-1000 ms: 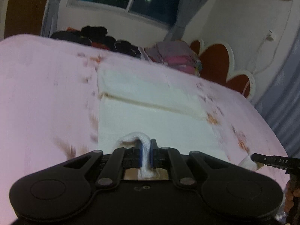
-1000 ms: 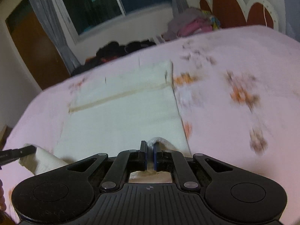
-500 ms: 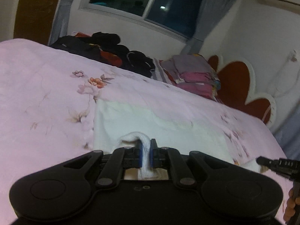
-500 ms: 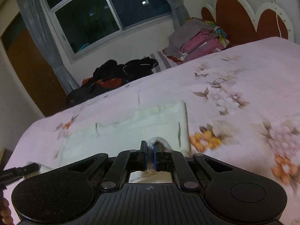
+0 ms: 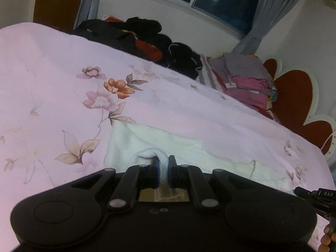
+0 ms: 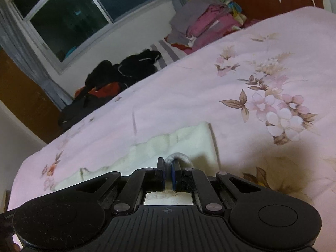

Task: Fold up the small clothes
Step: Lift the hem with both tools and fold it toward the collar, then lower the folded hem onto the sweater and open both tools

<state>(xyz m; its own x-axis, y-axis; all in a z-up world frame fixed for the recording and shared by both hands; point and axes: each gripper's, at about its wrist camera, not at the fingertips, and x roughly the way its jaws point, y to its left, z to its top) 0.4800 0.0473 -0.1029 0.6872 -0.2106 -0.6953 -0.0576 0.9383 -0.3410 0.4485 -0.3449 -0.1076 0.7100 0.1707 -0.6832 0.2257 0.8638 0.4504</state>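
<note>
On pink bedspread [image 5: 52,67] | white cloth [image 5: 130,140] ahead | left gripper [image 5: 162,169], right gripper [image 6: 168,171] clamped on its corners

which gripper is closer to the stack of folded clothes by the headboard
Right, as best the views show. The stack of folded clothes lies beyond the white cloth's right end, which the right gripper pinches. The left gripper pinches the opposite corner, farther away.

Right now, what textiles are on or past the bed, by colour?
White cloth, held by both grippers: 1
Pink floral bedsheet: 1
Black clothes heap: 1
Grey and pink folded stack: 1
Total: 4
</note>
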